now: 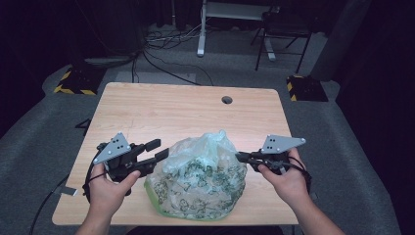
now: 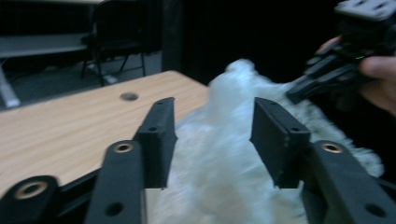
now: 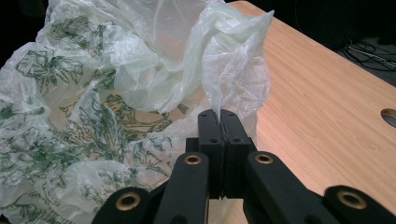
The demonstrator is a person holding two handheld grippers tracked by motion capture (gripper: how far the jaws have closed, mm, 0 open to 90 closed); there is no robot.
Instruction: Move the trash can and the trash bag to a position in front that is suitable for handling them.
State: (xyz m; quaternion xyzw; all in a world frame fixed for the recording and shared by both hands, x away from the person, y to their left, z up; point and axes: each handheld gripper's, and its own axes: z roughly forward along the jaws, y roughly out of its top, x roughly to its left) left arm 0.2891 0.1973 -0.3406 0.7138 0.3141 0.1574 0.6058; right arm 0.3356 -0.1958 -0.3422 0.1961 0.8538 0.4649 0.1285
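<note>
A thin translucent plastic bag (image 1: 200,181) with a green leaf print lies crumpled at the front middle of the wooden table (image 1: 171,107). My left gripper (image 1: 160,150) is at the bag's left side. In the left gripper view its jaws (image 2: 212,105) stand open, with the blurred bag (image 2: 219,140) bulging between them and no pad pressing on it. My right gripper (image 1: 239,156) is at the bag's right edge. Its jaws (image 3: 218,114) are shut on a thin fold of the bag (image 3: 116,93), which rises from the tips. The right gripper (image 2: 299,91) also appears beyond the bag in the left gripper view.
A round cable hole (image 1: 226,100) sits near the table's far edge. The table's back half is bare wood. Beyond it on the grey floor are cables (image 1: 166,39), a white desk leg (image 1: 201,29), a black chair (image 1: 284,29) and yellow-black striped blocks (image 1: 73,81).
</note>
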